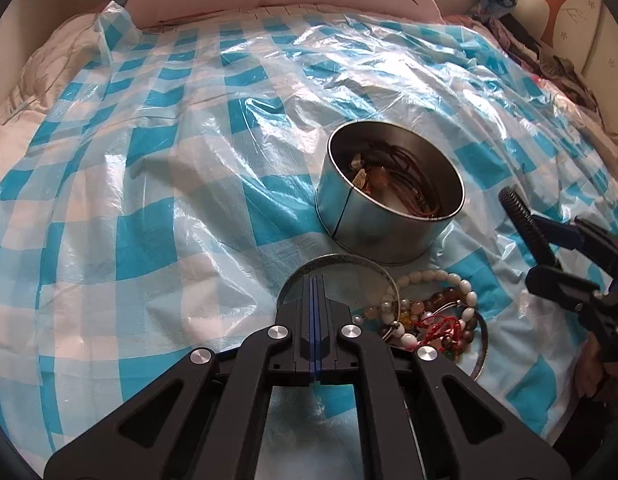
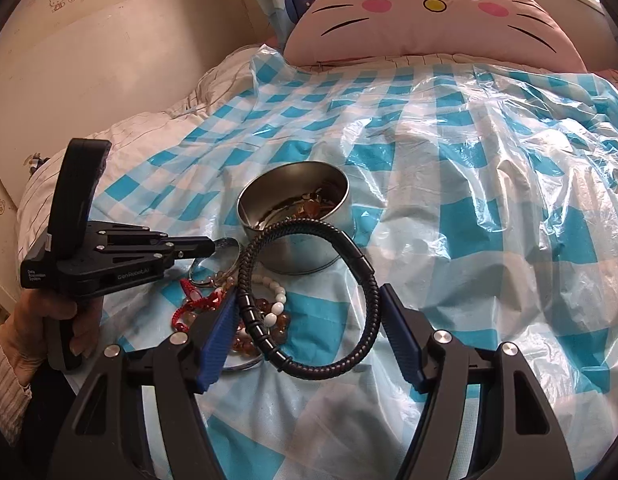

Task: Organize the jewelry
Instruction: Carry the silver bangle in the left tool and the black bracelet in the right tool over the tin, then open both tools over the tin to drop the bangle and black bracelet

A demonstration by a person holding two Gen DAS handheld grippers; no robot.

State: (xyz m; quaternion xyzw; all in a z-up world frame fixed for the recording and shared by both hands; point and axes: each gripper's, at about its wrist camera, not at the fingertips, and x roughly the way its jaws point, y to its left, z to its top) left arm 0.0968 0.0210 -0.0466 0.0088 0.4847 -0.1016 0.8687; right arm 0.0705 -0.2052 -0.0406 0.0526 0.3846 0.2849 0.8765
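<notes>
The black braided bracelet (image 2: 309, 300) looks light and springy, a stiff cord loop with smooth metal-like beads and a clasp that could slip; the braided stretches at its sides give the surest purchase, and that is where the right tongs (image 2: 309, 320) span it, their blue pads (image 2: 219, 336) pressing the loop from both sides so it hangs above the bed (image 2: 489, 240), just in front of the round tin (image 2: 297, 256). The tin stands near the middle of the bed on the checked plastic sheet and already holds cords and beads. Just beside it, toward the near edge, the left tongs (image 1: 316, 286) are clenched on the rim of a thin silver bangle (image 1: 341, 260), a rigid, slippery hoop best pinched across its band. Bead bracelets (image 1: 429, 312), heavier and floppy, lie heaped beside it. The left hand (image 2: 49, 320) tips its tool steeply down; the right tongs slant down less steeply toward the tin.
</notes>
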